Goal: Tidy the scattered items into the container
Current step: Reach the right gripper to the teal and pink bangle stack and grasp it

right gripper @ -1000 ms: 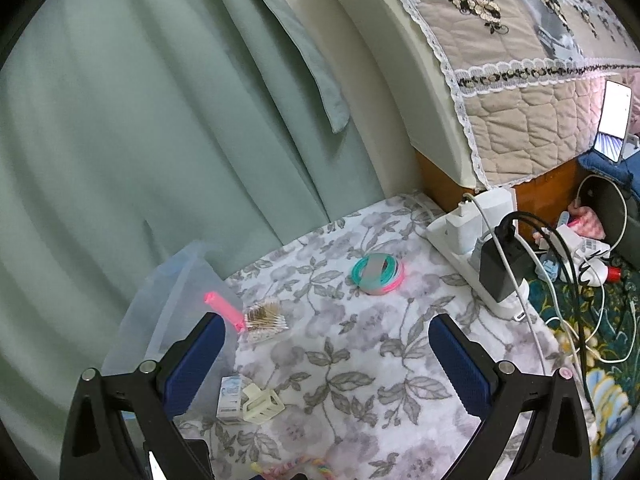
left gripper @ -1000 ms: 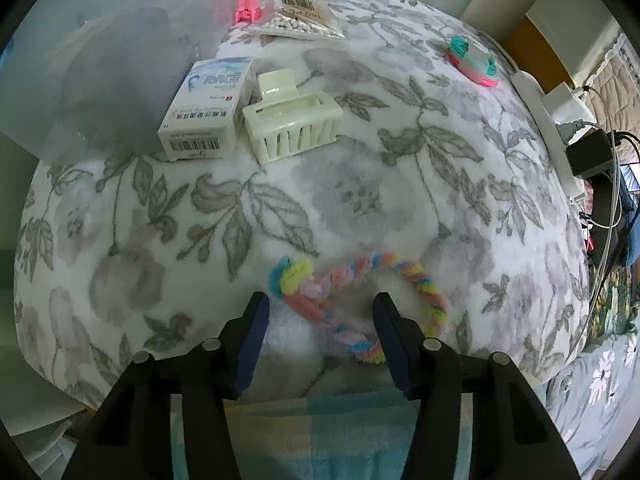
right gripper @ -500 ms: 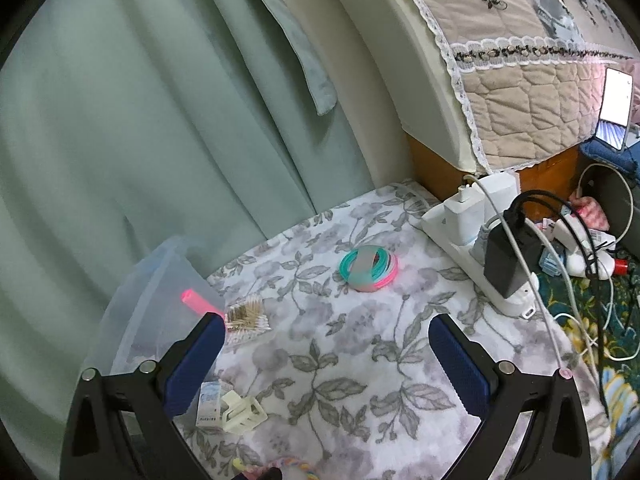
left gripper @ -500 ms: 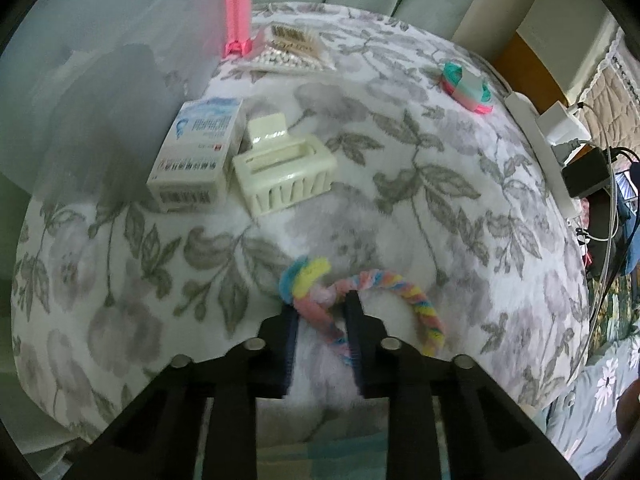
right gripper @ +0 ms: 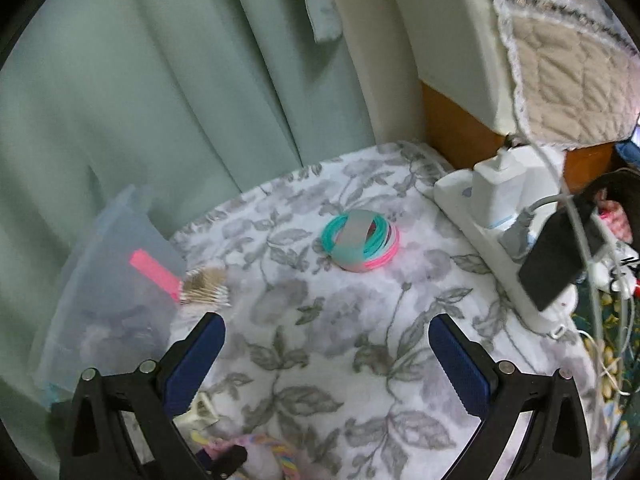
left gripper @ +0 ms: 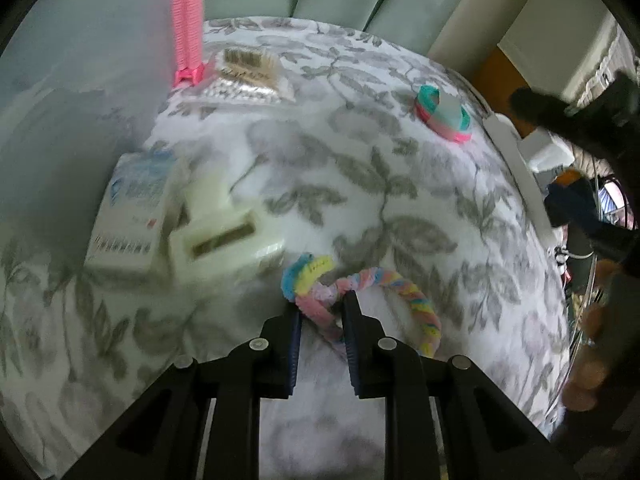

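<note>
On the floral cloth (left gripper: 400, 184), a white box (left gripper: 128, 216) and cream claw clip (left gripper: 224, 236) crowd my left tongs (left gripper: 322, 304), clenched around the pastel twisted rope loop (left gripper: 384, 288). My right tongs (right gripper: 326, 332) gape above the cloth, near banded hair ties (right gripper: 360, 242); the clear container (right gripper: 108, 280) sits leftward.

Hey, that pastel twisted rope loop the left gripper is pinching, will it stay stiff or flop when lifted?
The rope loop looks like soft twisted fuzz, so it will probably sag and dangle. The left gripper pinches one strand only, so the rest likely swings. It looks light and fuzzy, so unlikely to slip.
</note>
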